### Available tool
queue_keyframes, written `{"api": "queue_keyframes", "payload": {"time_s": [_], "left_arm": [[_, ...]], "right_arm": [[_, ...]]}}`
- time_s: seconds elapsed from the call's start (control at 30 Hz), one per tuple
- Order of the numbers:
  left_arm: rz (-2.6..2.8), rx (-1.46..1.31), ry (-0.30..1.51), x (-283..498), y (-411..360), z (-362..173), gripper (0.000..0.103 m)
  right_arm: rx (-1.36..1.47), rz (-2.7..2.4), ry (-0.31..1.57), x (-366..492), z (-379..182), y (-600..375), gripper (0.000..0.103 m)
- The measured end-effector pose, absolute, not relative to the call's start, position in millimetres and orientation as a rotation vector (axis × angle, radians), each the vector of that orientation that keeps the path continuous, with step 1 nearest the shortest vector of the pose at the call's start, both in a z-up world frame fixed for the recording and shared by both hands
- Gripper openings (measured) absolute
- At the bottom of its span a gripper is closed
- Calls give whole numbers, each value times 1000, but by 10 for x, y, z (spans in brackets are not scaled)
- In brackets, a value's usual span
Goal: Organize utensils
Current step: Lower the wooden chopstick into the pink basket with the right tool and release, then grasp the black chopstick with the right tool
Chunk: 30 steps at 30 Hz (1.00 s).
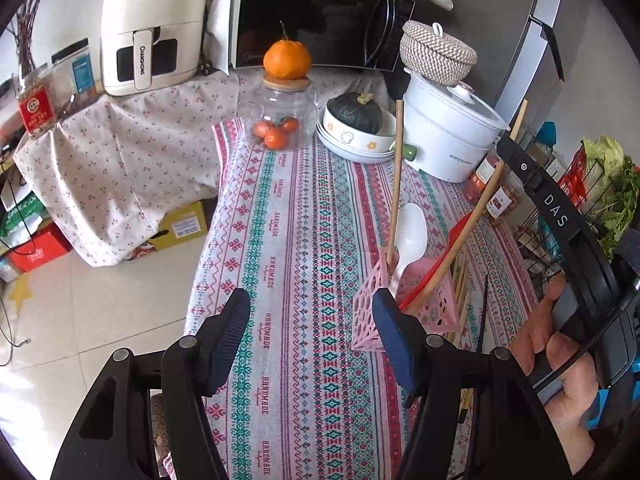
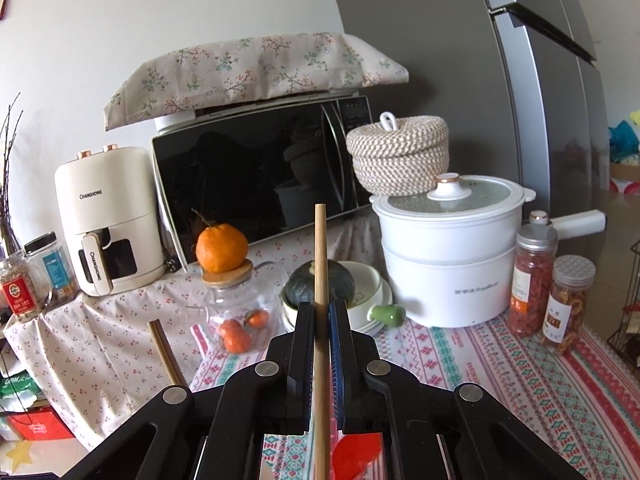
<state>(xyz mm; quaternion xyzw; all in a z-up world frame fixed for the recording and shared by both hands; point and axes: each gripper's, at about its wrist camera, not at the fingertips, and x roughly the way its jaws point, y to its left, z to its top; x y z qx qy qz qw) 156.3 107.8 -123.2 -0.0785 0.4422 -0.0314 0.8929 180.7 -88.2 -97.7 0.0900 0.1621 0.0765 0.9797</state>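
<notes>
While our right gripper clamps a wooden chopstick upright between its pads, our left gripper hangs spread wide over the tablecloth, holding nothing, its right pad just beside the pink holder. We judge the step in hand to be dropping chopsticks into that holder one at a time. From the left view, the holder already carries a white spoon, something red, and two wooden sticks: one standing near its left corner, the other slanting up to the right toward our right hand, so this is likely the one we grip, its lower end already inside the rim. More chopsticks and a dark one lie on the cloth just right of the holder, so the job looks partway done. Next we need to ease the stick down until it seats, part the right pads, and lift clear without tipping the light holder. Our left could steady the wall if it wobbles.
</notes>
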Motion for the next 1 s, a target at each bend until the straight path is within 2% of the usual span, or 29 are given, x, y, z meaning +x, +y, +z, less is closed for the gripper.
{"api": "queue_keyframes", "payload": {"time_s": [0.1, 0.3, 0.4, 0.53, 0.6, 0.8, 1.0], "left_arm": [[-76, -160, 921, 1556, 1049, -1238, 66], [-105, -174, 952, 1556, 990, -1293, 66], [-122, -177, 969, 1535, 946, -1323, 66], [-154, -169, 990, 1494, 858, -1351, 67], [-164, -160, 999, 1468, 801, -1371, 69], [-221, -151, 1076, 1443, 580, -1511, 72], [-248, -93, 1109, 1406, 307, -1631, 72]], "right_arm": [[167, 170, 366, 1769, -962, -906, 11], [180, 182, 466, 1671, -853, -1136, 33], [204, 172, 537, 1621, -827, -1345, 36], [255, 156, 655, 1580, -880, -1688, 47], [280, 143, 705, 1572, -922, -1860, 49], [283, 58, 847, 1567, -1197, -2269, 66], [262, 24, 1054, 1685, -1727, -2434, 69]]}}
